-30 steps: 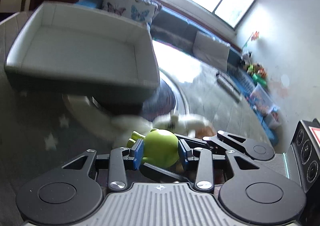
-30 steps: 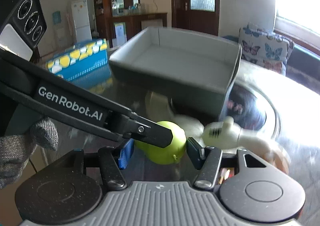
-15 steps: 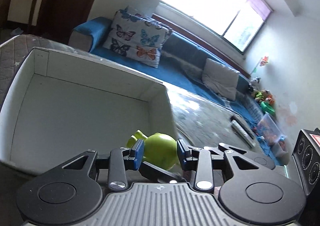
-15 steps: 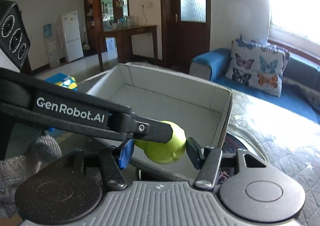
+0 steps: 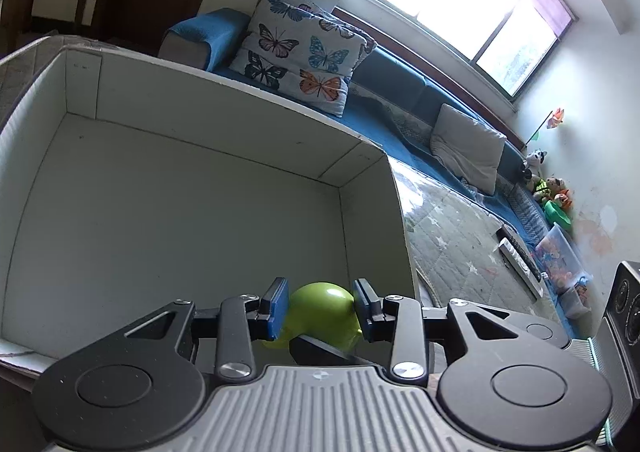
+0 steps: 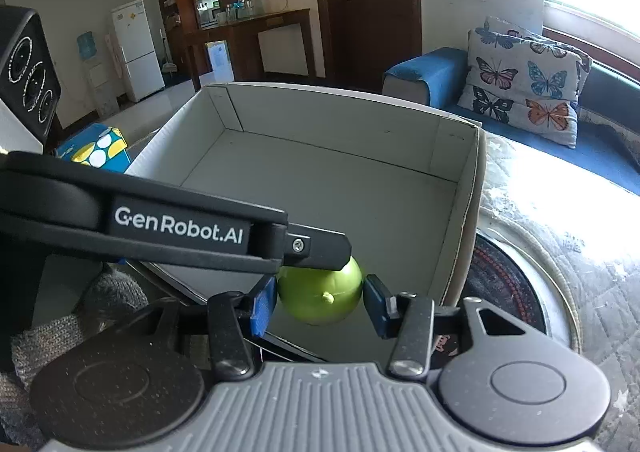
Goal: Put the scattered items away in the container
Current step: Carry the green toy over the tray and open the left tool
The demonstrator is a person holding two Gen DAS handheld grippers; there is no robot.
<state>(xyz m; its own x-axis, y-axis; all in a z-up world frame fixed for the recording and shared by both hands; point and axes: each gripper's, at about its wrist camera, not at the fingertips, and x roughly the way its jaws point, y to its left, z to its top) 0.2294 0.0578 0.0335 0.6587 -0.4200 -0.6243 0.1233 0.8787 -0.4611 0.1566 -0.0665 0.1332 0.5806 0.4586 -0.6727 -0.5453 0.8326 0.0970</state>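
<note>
— Where's the green toy point(image 5: 322, 304)?

— Up in the air, over the near edge of the white box point(image 5: 168, 187), held from two sides. In the left wrist view the left tongs point(image 5: 320, 306) have their blue pads pressed on both flanks of the round green body; a small stub of it sticks out low on the left.

— And the right tongs point(image 6: 320, 302)?

— In the right wrist view the toy sits between their pads too. The left pad touches it; at the right pad I can't tell whether there's contact or a sliver of gap. Those jaws have just been closing in, and they stand narrow. One finger of the left tongs, labelled GenRobot.AI, crosses above the toy there.

— The box itself?

— Open-topped, nothing inside, standing on a quilted worktop point(image 5: 452, 252). A gloved hand point(image 6: 44, 336) shows at lower left. Behind are a blue sofa point(image 6: 432, 71) and butterfly cushions point(image 6: 524, 79).
</note>
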